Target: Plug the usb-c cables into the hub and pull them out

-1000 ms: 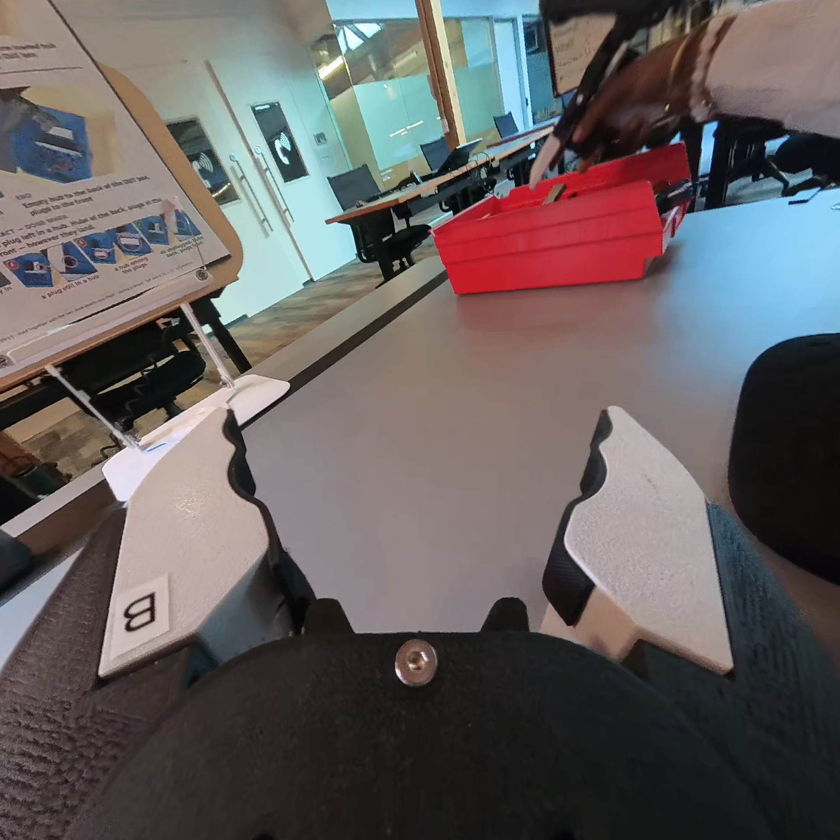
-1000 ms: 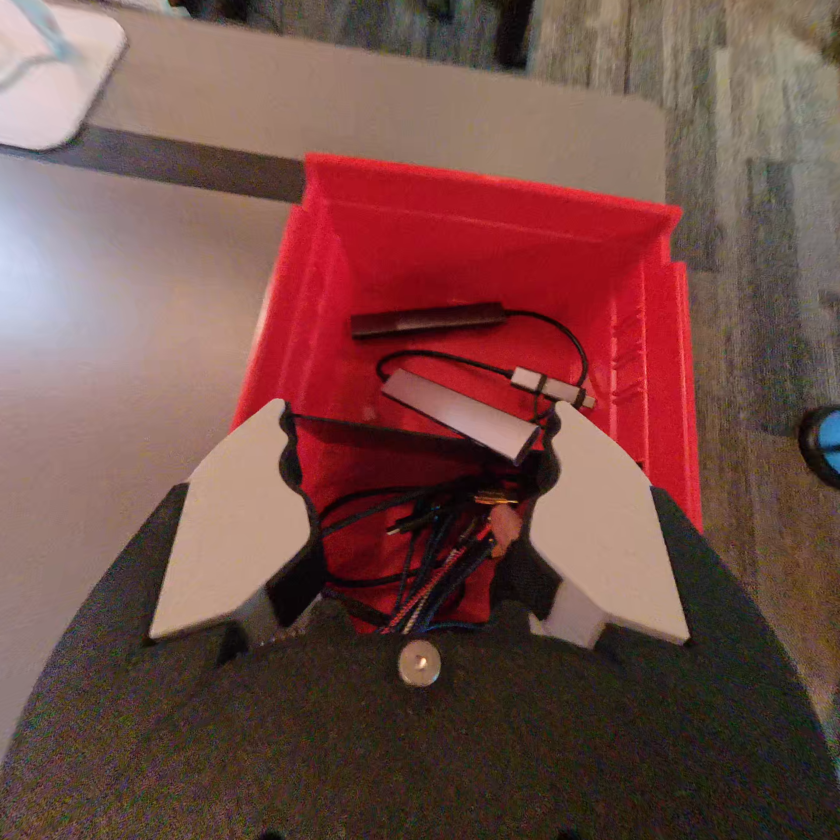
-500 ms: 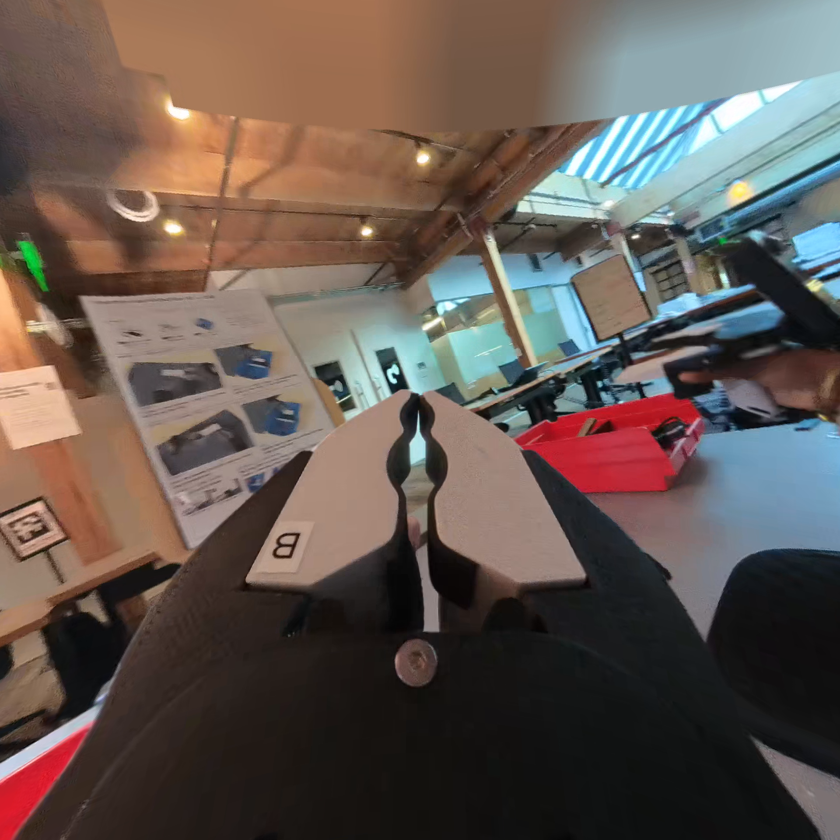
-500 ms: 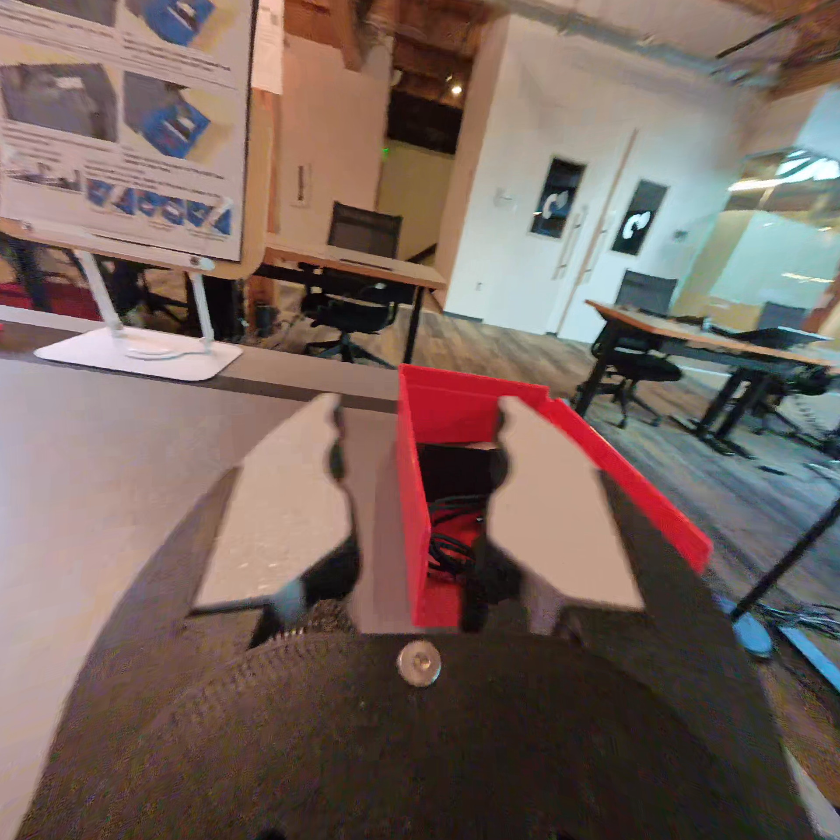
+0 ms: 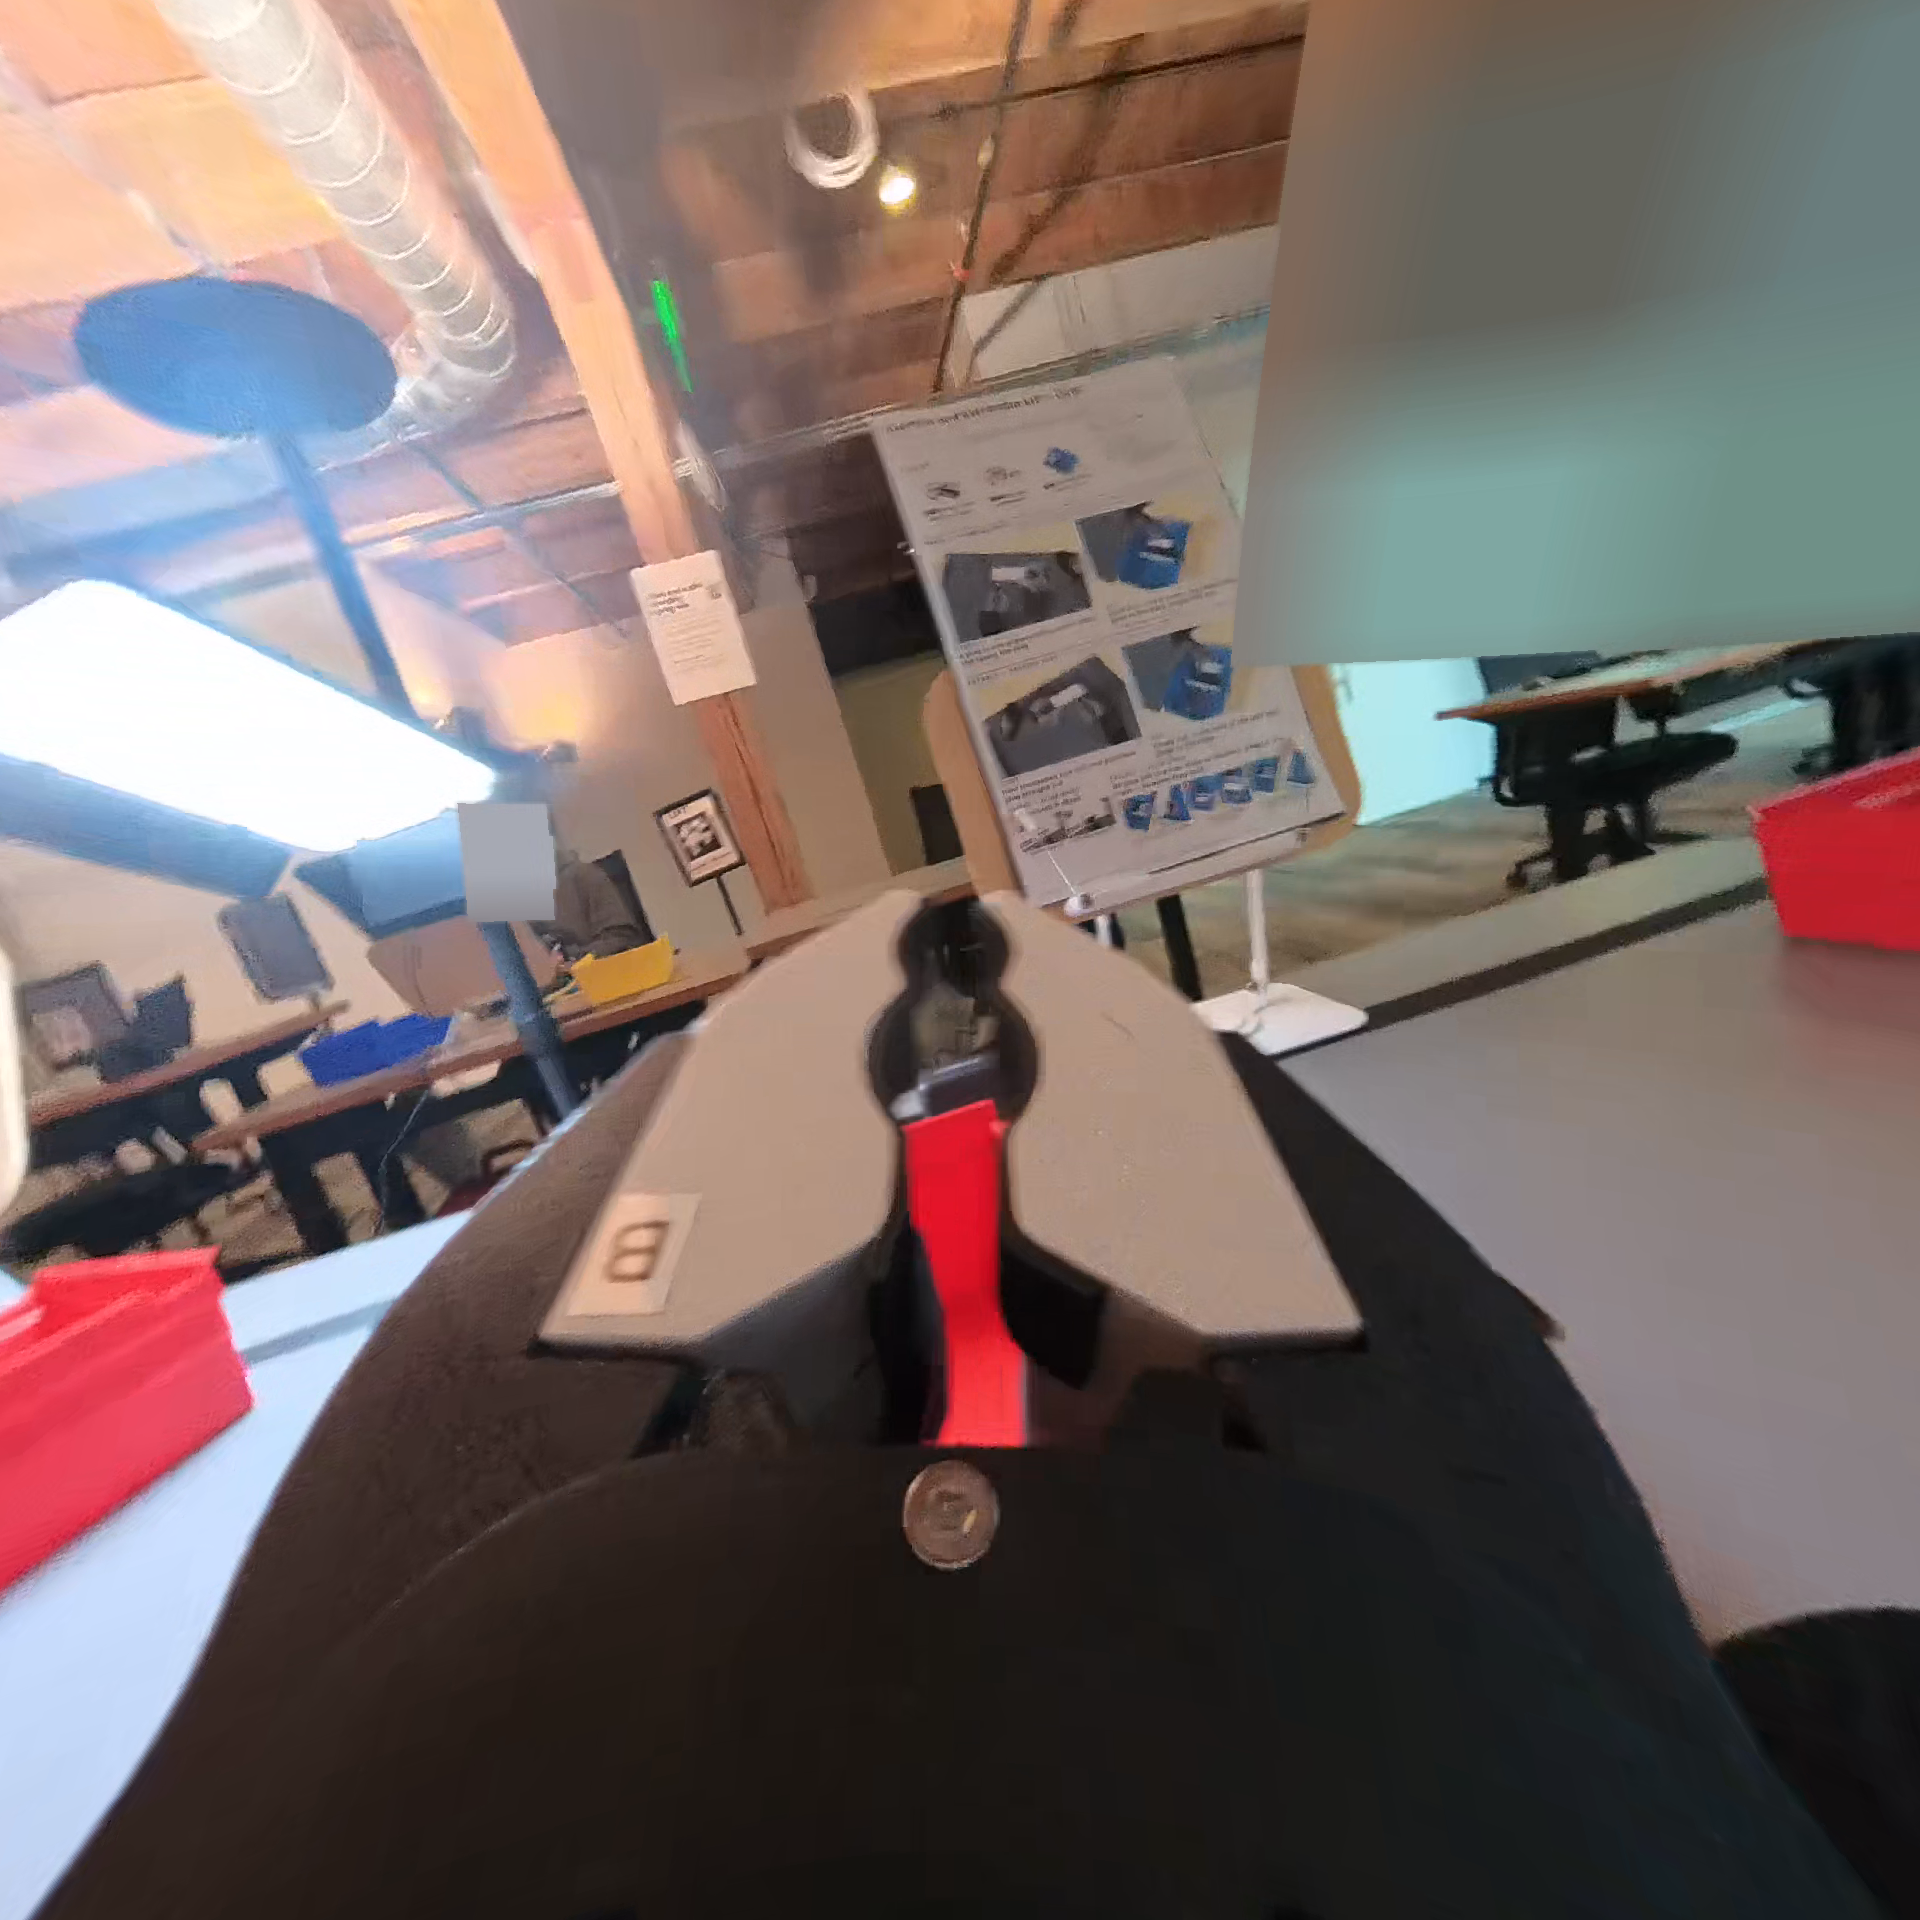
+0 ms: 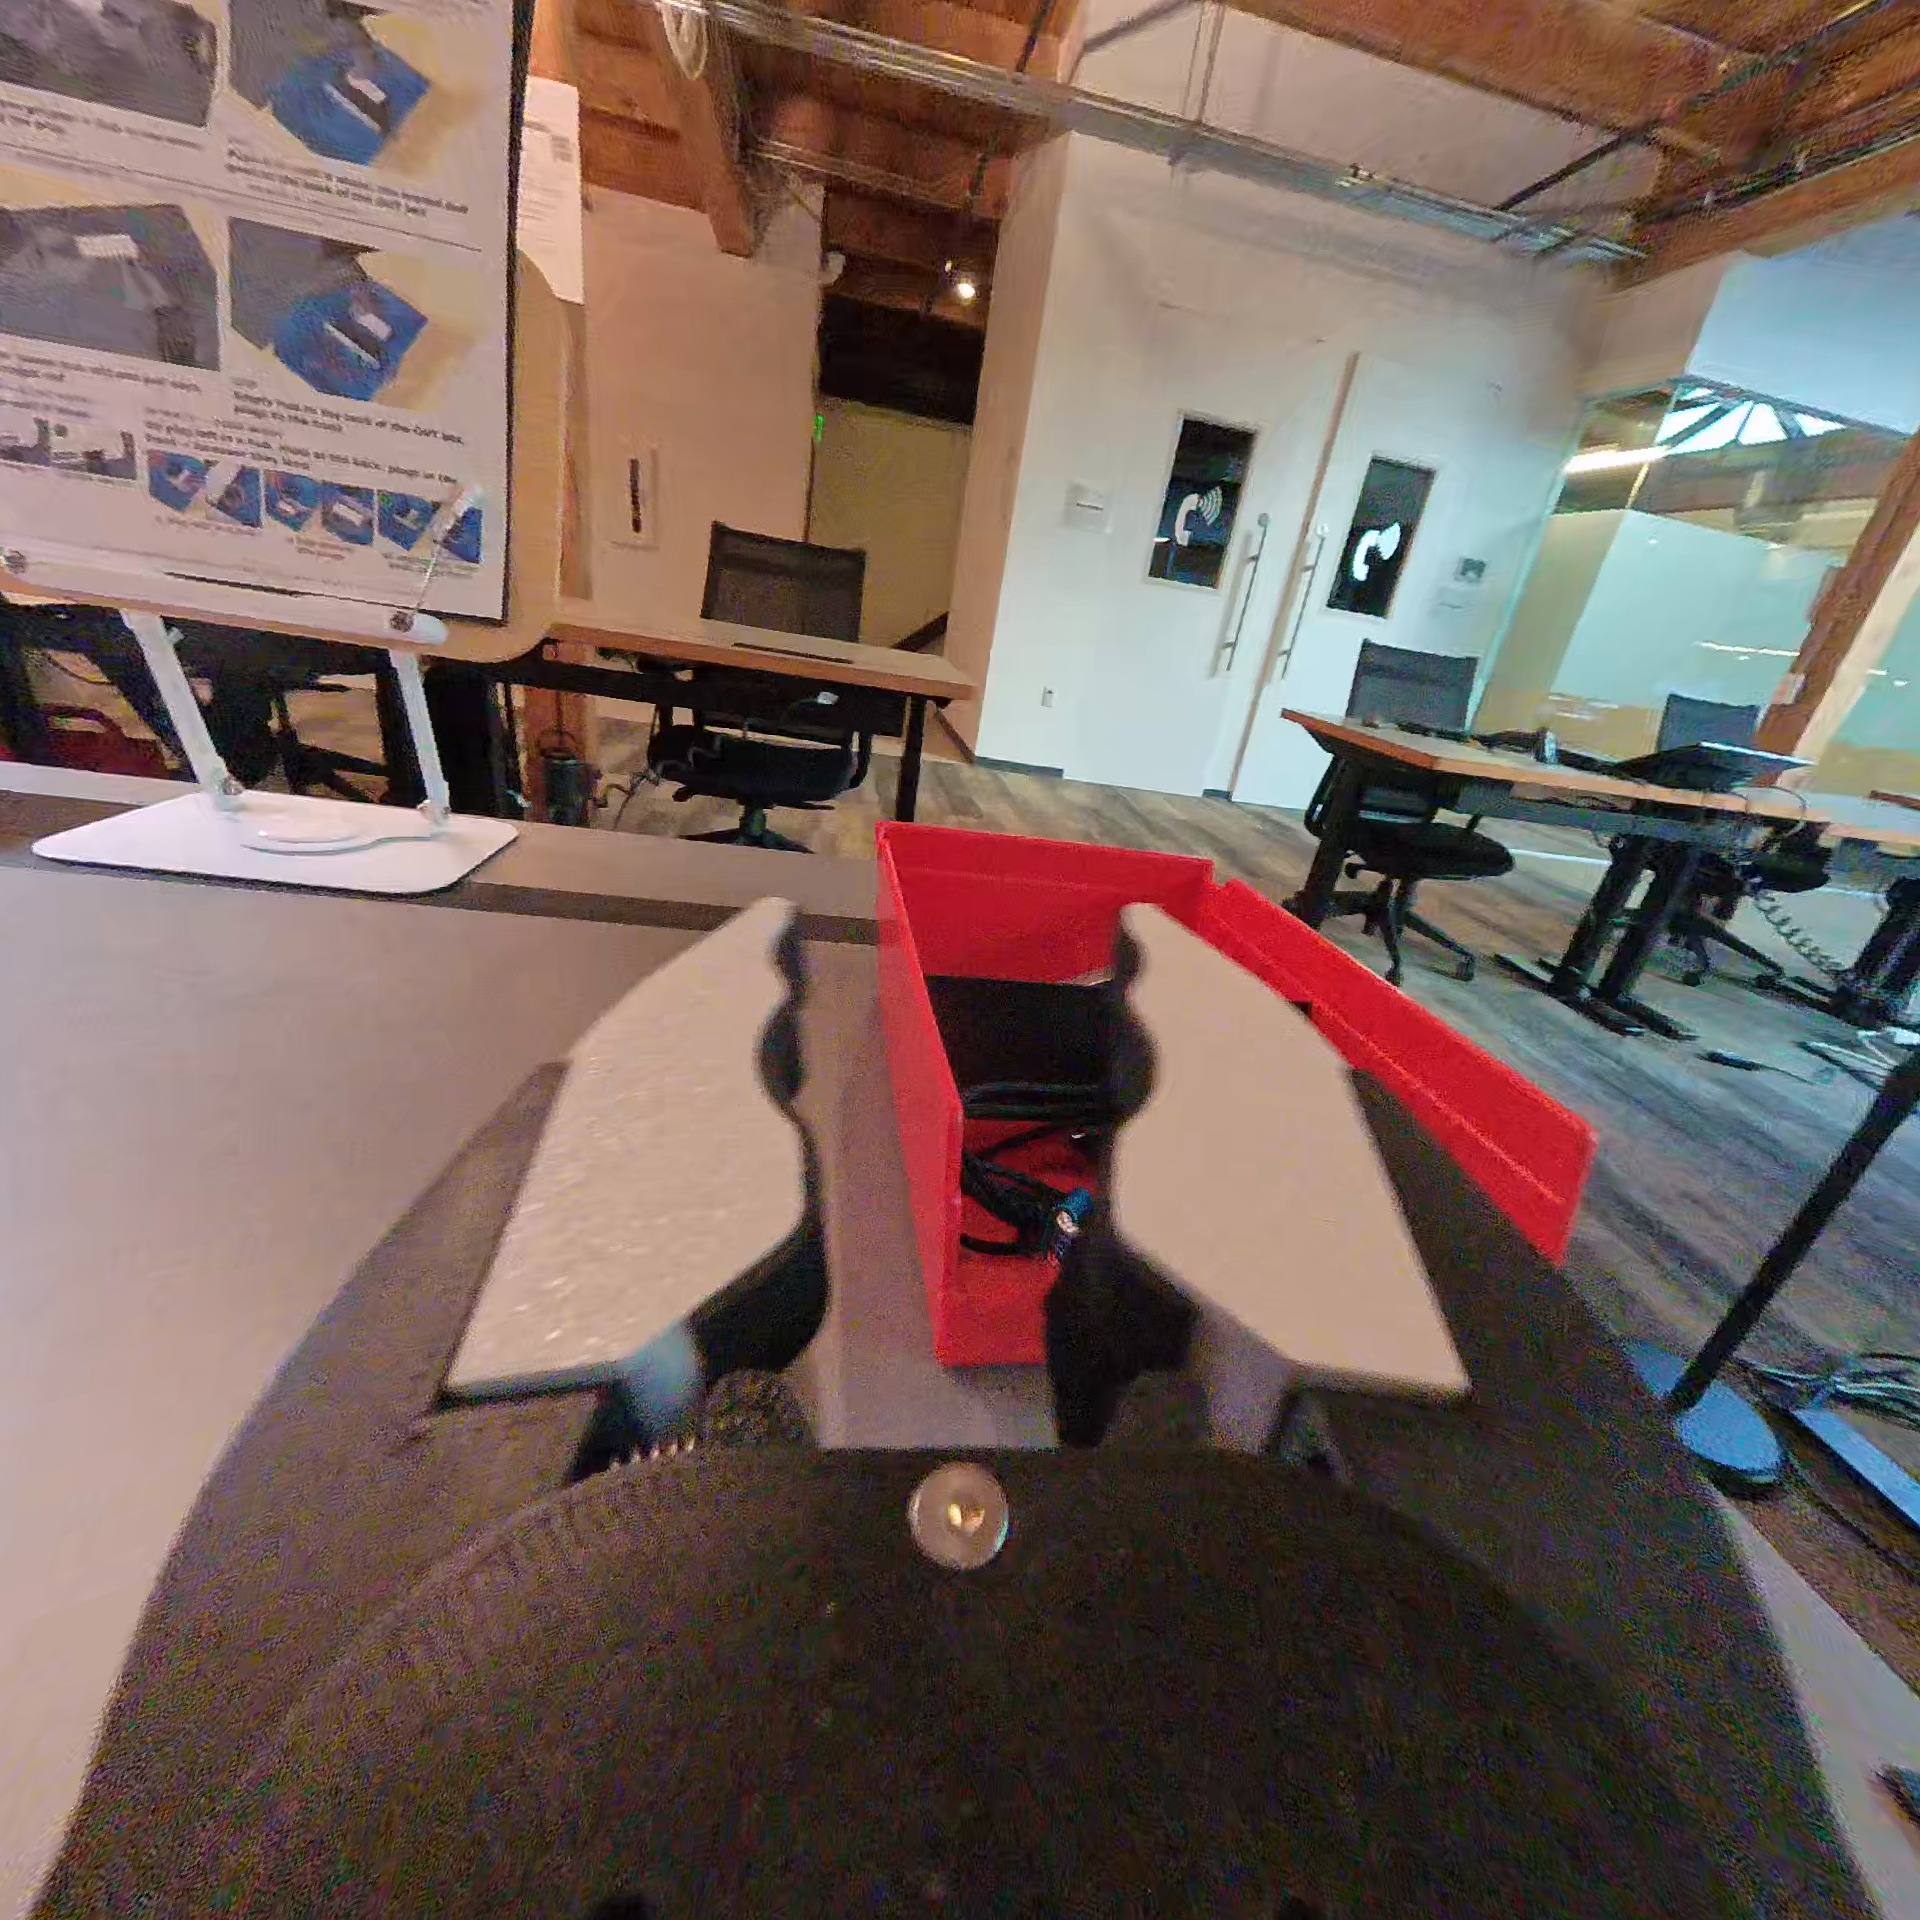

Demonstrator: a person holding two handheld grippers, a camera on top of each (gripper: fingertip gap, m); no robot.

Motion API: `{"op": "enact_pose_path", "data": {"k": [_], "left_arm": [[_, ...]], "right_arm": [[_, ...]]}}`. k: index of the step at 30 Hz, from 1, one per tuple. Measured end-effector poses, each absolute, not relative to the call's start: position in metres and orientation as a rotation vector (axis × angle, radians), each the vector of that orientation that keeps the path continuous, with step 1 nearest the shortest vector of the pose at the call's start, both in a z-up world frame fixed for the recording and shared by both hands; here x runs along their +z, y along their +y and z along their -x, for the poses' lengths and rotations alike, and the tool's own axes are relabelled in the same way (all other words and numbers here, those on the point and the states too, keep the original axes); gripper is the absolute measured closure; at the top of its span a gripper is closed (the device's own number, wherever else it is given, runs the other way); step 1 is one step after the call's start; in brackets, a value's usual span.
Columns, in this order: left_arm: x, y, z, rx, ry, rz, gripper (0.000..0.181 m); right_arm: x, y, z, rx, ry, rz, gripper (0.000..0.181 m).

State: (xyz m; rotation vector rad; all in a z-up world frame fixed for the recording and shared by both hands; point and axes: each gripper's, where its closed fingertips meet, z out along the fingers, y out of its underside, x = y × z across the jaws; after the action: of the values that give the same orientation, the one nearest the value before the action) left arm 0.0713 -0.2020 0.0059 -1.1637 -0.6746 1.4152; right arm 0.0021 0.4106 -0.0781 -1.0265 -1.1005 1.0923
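Left wrist view: the left gripper (image 5: 954, 935) is raised over the grey tabletop (image 5: 1621, 1195), jaws nearly clenched with only a narrow gap and nothing grasped, a red bin edge (image 5: 961, 1278) showing through that gap; another red bin (image 5: 94, 1382) sits at lower left. Right wrist view: the right gripper (image 6: 956, 920) hovers with jaws released, straddling the near wall of the red bin (image 6: 920, 1091) where dark usb-c cables (image 6: 1013, 1195) lie tangled, the hub not discernible; the step appears to be the first pick, which calls for dipping inside the walls, with open tabletop to the left.
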Motion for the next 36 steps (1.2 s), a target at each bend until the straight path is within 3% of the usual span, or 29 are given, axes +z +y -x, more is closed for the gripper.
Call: {"op": "enact_pose_path", "data": {"k": [1, 2, 4, 5, 8, 12, 14, 16, 17, 36], "left_arm": [[0.004, -0.214, -0.068, 1.428, -0.73, 1.142, 0.143], [-0.004, -0.222, -0.064, 1.433, -0.777, 1.173, 0.114], [-0.02, -0.24, -0.057, 1.444, -0.878, 1.251, 0.057], [-0.025, -0.248, -0.056, 1.462, -0.902, 1.27, 0.054], [-0.026, -0.269, -0.06, 1.486, -0.957, 1.223, 0.053], [-0.02, -0.292, -0.07, 1.494, -1.012, 1.1, 0.059], [-0.021, -0.302, -0.073, 1.524, -1.051, 1.079, 0.061], [-0.023, -0.308, -0.074, 1.553, -1.072, 1.087, 0.063], [-0.025, -0.31, -0.074, 1.565, -1.08, 1.092, 0.063], [-0.024, -0.317, -0.087, 1.531, -1.062, 1.064, 0.071]], "right_arm": [[-0.083, 0.411, 0.005, 1.111, -1.13, 1.031, 0.086], [-0.093, 0.411, 0.014, 1.108, -1.193, 1.065, 0.069], [-0.12, 0.415, 0.031, 1.06, -1.321, 1.13, 0.052], [-0.132, 0.417, 0.039, 1.037, -1.379, 1.145, 0.051], [-0.148, 0.425, 0.062, 0.949, -1.43, 1.129, 0.06], [-0.175, 0.431, 0.087, 0.795, -1.567, 1.184, 0.087], [-0.178, 0.444, 0.092, 0.631, -1.564, 1.204, 0.133], [-0.178, 0.431, 0.097, 0.613, -1.623, 1.141, 0.167], [-0.179, 0.425, 0.099, 0.598, -1.634, 1.14, 0.172], [-0.179, 0.25, 0.081, 0.578, -1.752, 1.171, 0.173]]}}
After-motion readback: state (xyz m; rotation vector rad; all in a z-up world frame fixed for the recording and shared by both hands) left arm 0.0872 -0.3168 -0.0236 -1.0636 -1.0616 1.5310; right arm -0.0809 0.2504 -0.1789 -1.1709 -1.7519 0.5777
